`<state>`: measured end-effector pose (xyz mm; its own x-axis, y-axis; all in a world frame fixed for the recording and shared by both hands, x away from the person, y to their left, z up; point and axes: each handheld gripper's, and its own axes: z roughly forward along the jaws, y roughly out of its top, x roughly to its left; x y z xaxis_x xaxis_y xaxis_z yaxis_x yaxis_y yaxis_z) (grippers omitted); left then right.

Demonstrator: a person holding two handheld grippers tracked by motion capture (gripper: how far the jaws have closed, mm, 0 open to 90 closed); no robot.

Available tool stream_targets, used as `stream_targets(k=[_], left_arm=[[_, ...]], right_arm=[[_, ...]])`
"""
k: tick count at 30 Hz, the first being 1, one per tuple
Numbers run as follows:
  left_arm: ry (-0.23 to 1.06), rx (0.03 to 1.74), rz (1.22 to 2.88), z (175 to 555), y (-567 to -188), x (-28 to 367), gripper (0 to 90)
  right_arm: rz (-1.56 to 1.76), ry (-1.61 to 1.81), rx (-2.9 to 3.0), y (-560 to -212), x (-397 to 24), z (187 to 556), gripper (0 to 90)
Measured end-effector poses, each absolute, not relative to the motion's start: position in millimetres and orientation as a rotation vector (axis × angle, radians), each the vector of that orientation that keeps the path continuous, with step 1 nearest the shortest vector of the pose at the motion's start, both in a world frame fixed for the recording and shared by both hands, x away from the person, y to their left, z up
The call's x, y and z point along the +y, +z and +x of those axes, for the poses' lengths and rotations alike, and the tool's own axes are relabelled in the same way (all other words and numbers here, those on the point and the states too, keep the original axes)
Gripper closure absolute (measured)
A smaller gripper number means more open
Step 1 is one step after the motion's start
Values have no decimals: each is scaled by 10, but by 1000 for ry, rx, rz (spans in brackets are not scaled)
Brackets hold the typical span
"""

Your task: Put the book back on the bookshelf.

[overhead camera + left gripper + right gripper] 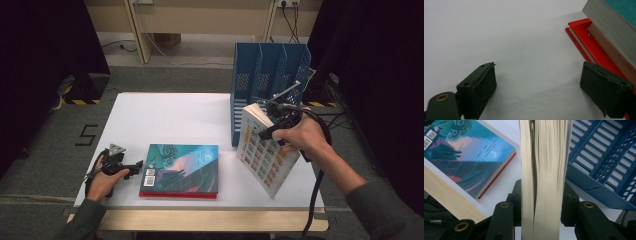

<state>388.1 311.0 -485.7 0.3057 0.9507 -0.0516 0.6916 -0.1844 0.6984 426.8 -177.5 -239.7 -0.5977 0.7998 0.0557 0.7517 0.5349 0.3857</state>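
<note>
A thick paperback (262, 155) with a cover of small coloured tiles stands tilted on the white table (170, 117), its lower corner on the surface in front of the blue file rack (270, 75). My right gripper (270, 131) holds it near the top edge. In the right gripper view the cream page block (544, 170) runs up between the black jaws of the right gripper (540, 205), with a pad against each cover. A teal book with a red back cover (182, 170) lies flat. My left gripper (136, 166) rests open on the table just left of it, jaws empty (537, 85).
The rack's slotted blue wall (604, 157) is right beside the held book. The flat teal book (466, 155) lies on its other side, near the table's wooden front edge (449, 197). Its red cover edge (596, 42) lies beside one left jaw. Dark curtains flank the table.
</note>
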Motion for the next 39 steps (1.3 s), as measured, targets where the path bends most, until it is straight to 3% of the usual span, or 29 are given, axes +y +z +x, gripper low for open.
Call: stream_targets(k=[9,21,39], left_arm=[[532,1454,1953,3880,-4856,3110,121],[534,1455,1950,3881,-4857,3109,121],[534,1455,1950,3881,-4858,3109,121]], right_arm=[[1194,483,2699,-2417,-1747,4266,727],[1075,485,2732,-2355,-1689,4159,738],[1063,680,2613,-1792,-1635,4239,739]])
